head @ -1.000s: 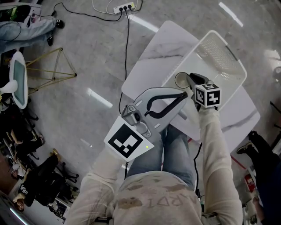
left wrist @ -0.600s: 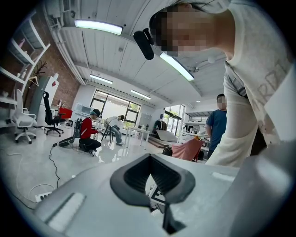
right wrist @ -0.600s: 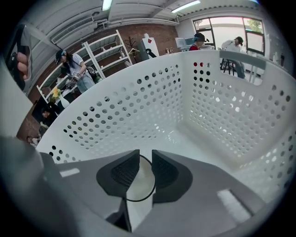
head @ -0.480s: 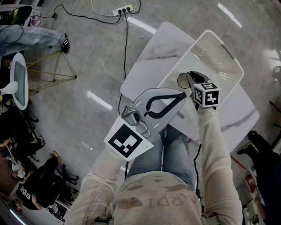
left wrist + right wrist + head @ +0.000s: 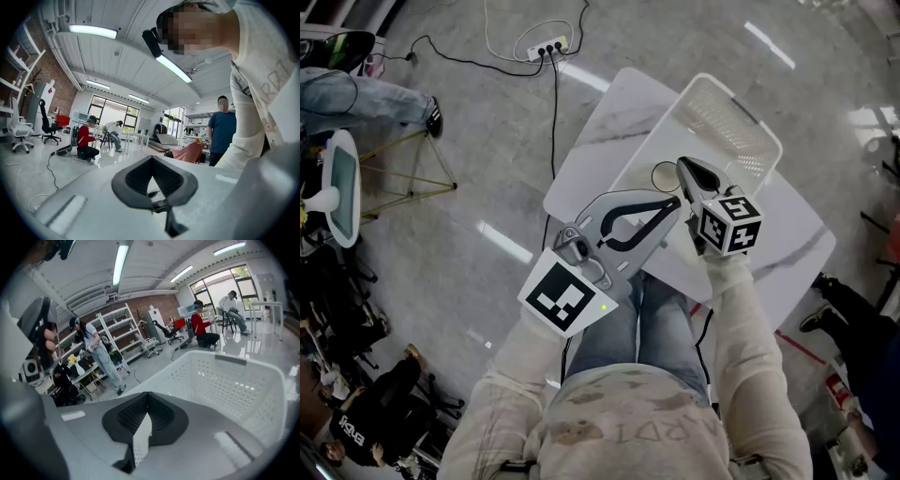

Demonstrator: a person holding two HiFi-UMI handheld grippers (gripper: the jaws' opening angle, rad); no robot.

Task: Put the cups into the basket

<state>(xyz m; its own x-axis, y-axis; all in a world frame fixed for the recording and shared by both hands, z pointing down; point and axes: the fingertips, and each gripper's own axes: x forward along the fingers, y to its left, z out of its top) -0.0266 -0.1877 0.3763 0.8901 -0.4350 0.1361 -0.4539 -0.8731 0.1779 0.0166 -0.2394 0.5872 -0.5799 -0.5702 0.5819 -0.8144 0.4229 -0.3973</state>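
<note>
Now we hold both tools over the near side of the white marble table [image 5: 609, 122]. Our left gripper [image 5: 676, 202] hangs above the table's near-left edge. Its dark curved pads touch at the tips and enclose an empty loop, and the left gripper view [image 5: 151, 159] shows only floor through it. Our right gripper [image 5: 682, 165] sits just to the right and a little farther out, over the near part of the white perforated basket [image 5: 724, 114]. Its jaws are also drawn together at the tips, with a thin slit behind them that shows basket lattice and nothing gripped [image 5: 147, 394]. One cup [image 5: 665, 176] shows as a round rim. It appears to sit inside the basket, toward its near-left side, just left of the right gripper's tip. We cannot tell whether they touch.
</note>
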